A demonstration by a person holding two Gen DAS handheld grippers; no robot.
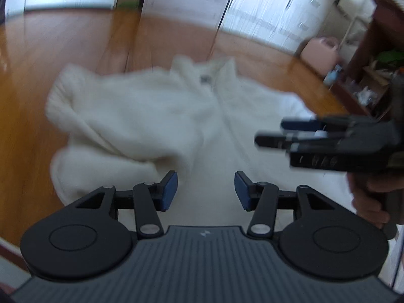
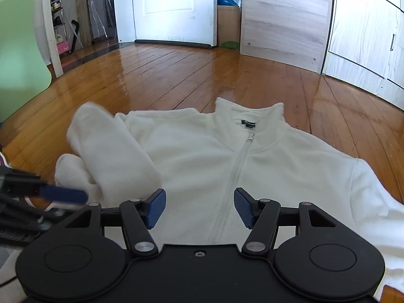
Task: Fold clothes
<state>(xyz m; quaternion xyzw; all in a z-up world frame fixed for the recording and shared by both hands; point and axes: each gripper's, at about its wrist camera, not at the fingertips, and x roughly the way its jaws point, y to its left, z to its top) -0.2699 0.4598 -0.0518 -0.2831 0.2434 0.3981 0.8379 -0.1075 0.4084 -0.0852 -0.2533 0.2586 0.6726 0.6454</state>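
Note:
A white fleece zip jacket [image 2: 202, 156] lies front up on the wooden floor, collar away from me, zip closed. Its left sleeve [image 2: 113, 151] is folded in over the chest and stands up in a loose roll. In the blurred left wrist view the same jacket [image 1: 141, 116] fills the middle. My left gripper [image 1: 205, 192] hovers over the jacket's lower part, open, nothing between its blue pads. My right gripper [image 2: 199, 207] hangs over the zip near the hem, open and empty too. Each gripper shows in the other's view: the right gripper [image 1: 277, 136] held by a hand, the left gripper [image 2: 63, 197] at the left edge.
Wooden floor [image 2: 176, 75] surrounds the jacket. A white door [image 2: 171, 10] and pale cupboards [image 2: 366, 38] stand at the back. A green chair [image 2: 20, 50] is at the left. A dark wooden shelf unit [image 1: 373, 63] and a pink container [image 1: 320, 53] stand at the right.

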